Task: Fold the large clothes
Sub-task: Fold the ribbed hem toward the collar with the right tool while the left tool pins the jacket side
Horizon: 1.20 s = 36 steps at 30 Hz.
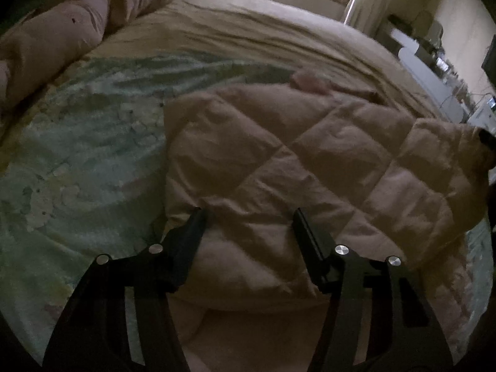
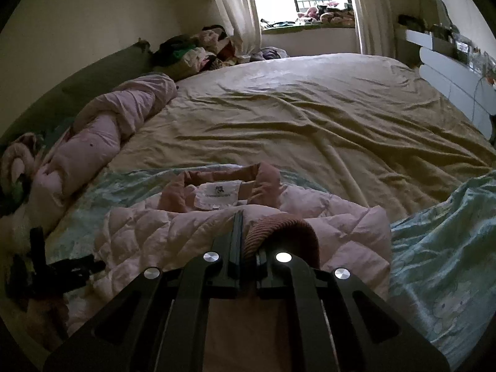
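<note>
A pale pink quilted puffer jacket lies on the bed over a light green patterned sheet. My left gripper is open, its fingers spread over the jacket's near edge, holding nothing. In the right wrist view the jacket shows its collar and white label facing up. My right gripper is shut on the jacket's pink ribbed cuff and holds the sleeve over the jacket's body. The left gripper shows at the jacket's left edge.
A rolled pink duvet lies along the left side of the bed. The beige sheet covers the far half. Piled clothes sit by the window. White drawers stand at the right.
</note>
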Available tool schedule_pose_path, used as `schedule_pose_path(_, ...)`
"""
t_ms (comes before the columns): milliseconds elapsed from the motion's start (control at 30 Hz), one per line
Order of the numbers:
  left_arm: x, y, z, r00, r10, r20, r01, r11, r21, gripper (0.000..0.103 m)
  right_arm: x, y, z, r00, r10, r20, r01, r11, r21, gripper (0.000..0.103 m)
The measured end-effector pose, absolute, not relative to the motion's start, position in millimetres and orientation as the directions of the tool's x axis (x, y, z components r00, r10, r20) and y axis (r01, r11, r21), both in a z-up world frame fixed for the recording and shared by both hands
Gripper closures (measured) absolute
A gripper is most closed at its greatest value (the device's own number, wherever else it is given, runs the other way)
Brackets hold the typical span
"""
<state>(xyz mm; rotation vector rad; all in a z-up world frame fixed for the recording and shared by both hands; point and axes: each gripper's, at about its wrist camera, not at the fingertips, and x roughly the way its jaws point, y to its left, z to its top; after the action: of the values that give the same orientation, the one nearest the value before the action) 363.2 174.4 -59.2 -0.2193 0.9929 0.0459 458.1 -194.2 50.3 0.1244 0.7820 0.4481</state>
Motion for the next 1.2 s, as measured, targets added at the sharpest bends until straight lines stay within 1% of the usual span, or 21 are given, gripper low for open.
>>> schedule_pose_path(200, 370, 173, -73, 0.507, -0.042, -0.861, -0.143, 0.981, -0.132, 0.051, 459, -192, 46, 0.605, 0.426, -0.673, -0.343, 0.902, 0.262, 0.093)
schedule_pose_path(267, 371, 173, -76, 0.501, -0.036, -0.865, -0.146, 0.981, -0.126, 0.051, 458, -193, 46, 0.604, 0.417, -0.679, -0.338, 0.906, 0.255, 0.089)
schedule_pose_path(333, 371, 174, -78, 0.501, -0.04, -0.864, -0.148, 0.98, -0.132, 0.05, 456, -196, 47, 0.614, 0.396, -0.683, -0.327, 0.915, 0.237, 0.08)
schedule_pose_path(467, 370, 173, -79, 0.506, -0.032, -0.862, -0.145, 0.982, -0.122, 0.05, 448, -203, 55, 0.654, 0.342, -0.675, -0.292, 0.937, 0.191, 0.077)
schedule_pose_path(500, 369, 171, -79, 0.509, -0.023, -0.861, -0.144, 0.983, -0.111, 0.05, 443, -203, 59, 0.669, 0.336, -0.663, -0.292, 0.939, 0.181, 0.072)
schedule_pose_path(533, 370, 170, -80, 0.51, -0.02, -0.86, -0.145, 0.983, -0.109, 0.05, 440, -201, 62, 0.676, 0.336, -0.655, -0.295, 0.939, 0.178, 0.063)
schedule_pose_path(567, 369, 170, -80, 0.512, -0.019, -0.859, -0.144, 0.984, -0.108, 0.05, 435, -195, 66, 0.685, 0.342, -0.643, -0.307, 0.936, 0.171, 0.059)
schedule_pose_path(600, 370, 170, -81, 0.512, -0.021, -0.859, -0.143, 0.984, -0.109, 0.05, 433, -191, 67, 0.686, 0.348, -0.639, -0.319, 0.933, 0.165, 0.052)
schedule_pose_path(633, 369, 170, -81, 0.511, -0.021, -0.859, -0.145, 0.983, -0.111, 0.05, 430, -179, 68, 0.68, 0.362, -0.638, -0.35, 0.924, 0.151, 0.048)
schedule_pose_path(767, 369, 167, -81, 0.504, -0.005, -0.864, -0.14, 0.986, -0.088, 0.05, 428, -134, 59, 0.621, 0.391, -0.68, -0.452, 0.887, 0.097, 0.047)
schedule_pose_path(867, 369, 168, -81, 0.506, -0.01, -0.863, -0.141, 0.986, -0.094, 0.05, 435, -98, 41, 0.554, 0.388, -0.737, -0.507, 0.859, 0.071, 0.047)
schedule_pose_path(1000, 369, 169, -81, 0.504, -0.009, -0.863, -0.139, 0.986, -0.092, 0.05, 449, -68, 10, 0.49, 0.349, -0.799, -0.523, 0.851, 0.051, 0.047)
schedule_pose_path(1133, 369, 170, -82, 0.502, -0.008, -0.865, -0.134, 0.987, -0.087, 0.05, 463, -49, -23, 0.438, 0.28, -0.855, -0.504, 0.863, 0.024, 0.046)
schedule_pose_path(1200, 370, 170, -83, 0.503, -0.009, -0.864, -0.132, 0.987, -0.087, 0.05, 468, -43, -42, 0.407, 0.239, -0.882, -0.494, 0.869, 0.007, 0.043)
